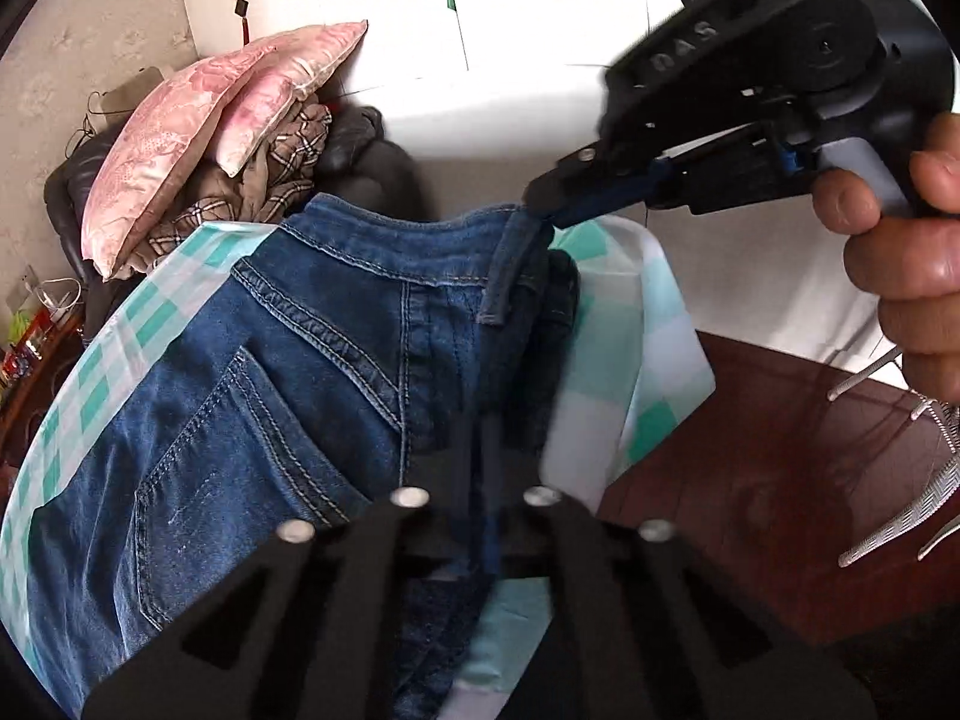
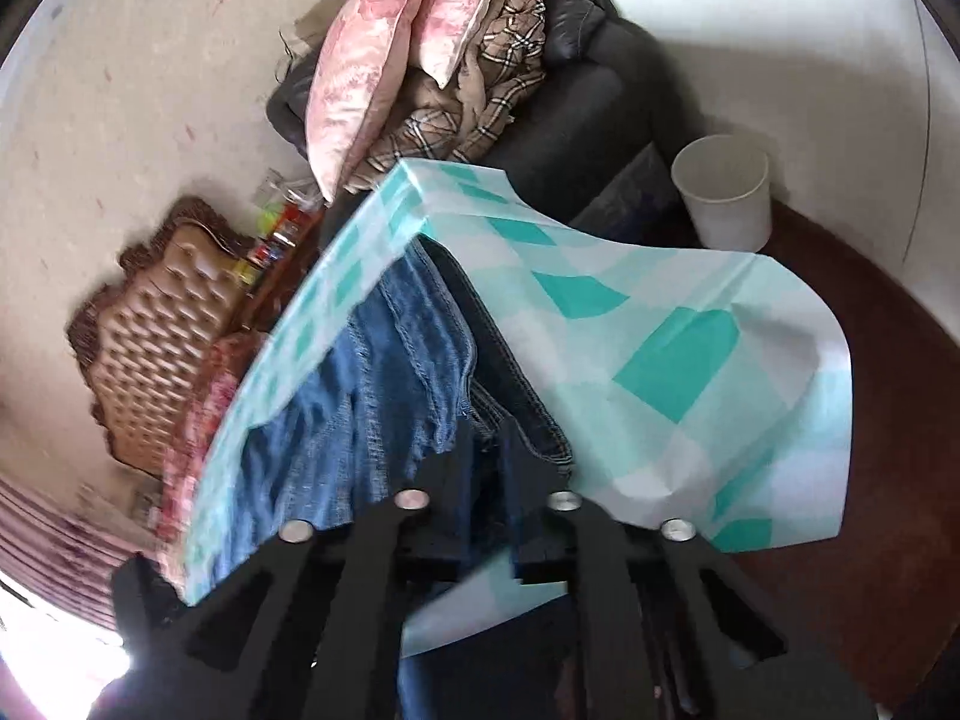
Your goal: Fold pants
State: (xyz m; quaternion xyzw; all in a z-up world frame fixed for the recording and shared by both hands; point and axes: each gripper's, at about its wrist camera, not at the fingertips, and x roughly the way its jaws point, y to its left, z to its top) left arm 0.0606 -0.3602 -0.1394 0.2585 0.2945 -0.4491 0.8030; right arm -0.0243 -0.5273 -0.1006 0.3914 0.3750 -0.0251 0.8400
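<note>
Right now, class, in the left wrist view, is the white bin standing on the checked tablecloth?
No: in that view only the jeans lie on the checked tablecloth, and no bin appears on it.

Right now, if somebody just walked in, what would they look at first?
Probably the blue jeans spread over the green-and-white checked tablecloth. The right claw pinches their waistband at the far edge, and the left claw grips the denim close to the camera. Behind the table, pink pillows are piled on a dark sofa.
</note>
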